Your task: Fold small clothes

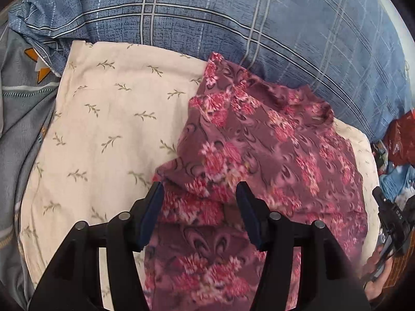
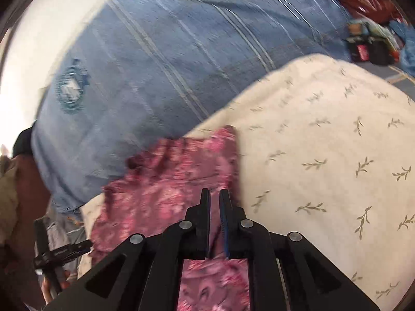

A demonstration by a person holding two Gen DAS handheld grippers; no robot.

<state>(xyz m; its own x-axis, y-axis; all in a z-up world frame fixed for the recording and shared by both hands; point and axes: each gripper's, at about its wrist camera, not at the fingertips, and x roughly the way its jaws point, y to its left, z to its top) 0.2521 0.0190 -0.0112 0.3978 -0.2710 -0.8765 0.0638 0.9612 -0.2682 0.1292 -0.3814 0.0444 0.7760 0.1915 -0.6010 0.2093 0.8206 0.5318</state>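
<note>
Black, with dark blue pads, the left gripper (image 1: pixel 199 189) hangs spread wide over the garment (image 1: pixel 259 150), its fingers (image 1: pixel 155 207) apart on either side of a bunched fold and pinching nothing. The right gripper (image 2: pixel 214 197) has its fingers (image 2: pixel 205 215) pressed almost together on a thin fold of the garment (image 2: pixel 168 181), with pink cloth showing in the narrow slot between them.

The garment is a mauve floral piece with pink blooms. It lies crumpled and partly doubled over on the cream cloth (image 1: pixel 109 119), which is printed with small green sprigs. In the left wrist view the garment covers the right part of that cloth and runs down under the gripper; its far edge touches the blue plaid bedding (image 1: pixel 285 39) beyond the cloth. In the right wrist view, which is blurred, the garment sits at the left part of the cream cloth (image 2: pixel 324 142), again against the blue bedding (image 2: pixel 155 51).

Left of the cream cloth in the left wrist view lies grey fabric (image 1: pixel 20 119). Far right of the cloth sit a red bag (image 1: pixel 402 134) and some small clutter, too small to tell apart.
</note>
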